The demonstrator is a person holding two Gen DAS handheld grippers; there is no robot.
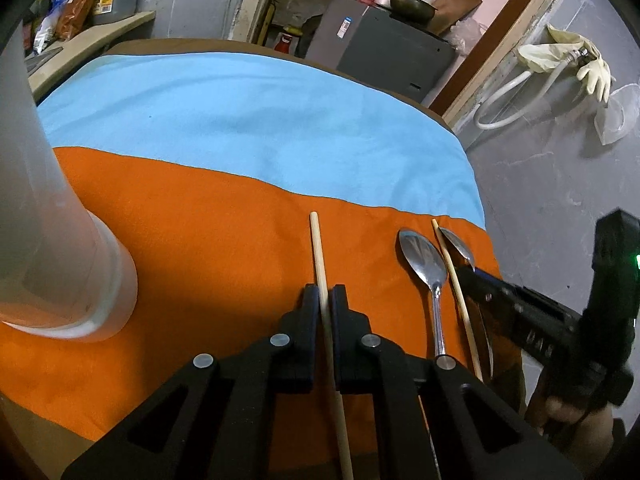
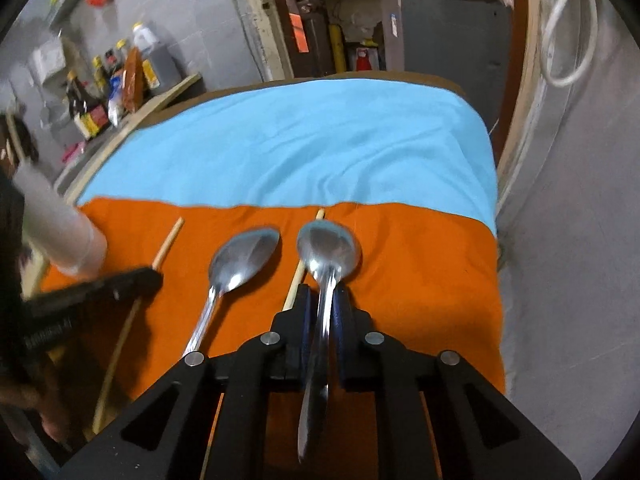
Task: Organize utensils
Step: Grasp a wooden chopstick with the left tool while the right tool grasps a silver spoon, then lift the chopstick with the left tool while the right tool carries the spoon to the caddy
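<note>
Pale wood sits between my left claw's (image 1: 325, 294) pads: a thin round chopstick (image 1: 319, 252), clamped around mid-shaft, its blunt tip pointing to twelve o'clock over the orange cloth (image 1: 192, 248). I judge it light and stiff, dry enough not to slip, though so slim it could pivot in the grip if I swing fast.

My right claw (image 2: 327, 300) is closed on the neck of a steel spoon (image 2: 329, 246), just behind the bowl, handle running back between the fingers. Polished metal, smooth and glossy; I expect it heavier than the stick and slicker, so a hold near the neck, close to the bowl's weight, seems right.

Two pieces lie free on the orange cloth: a second spoon (image 2: 244, 258) at ten o'clock from my right claw, bowl up, and a second chopstick (image 2: 298, 274) just beside my held spoon, partly hidden under it.

At nine o'clock from my left claw stands a frosted translucent cup (image 1: 60, 240), tall and cylindrical, probably plastic and easy to tip. Beyond the orange lies a soft, slightly rumpled blue cloth (image 1: 248, 120).
</note>
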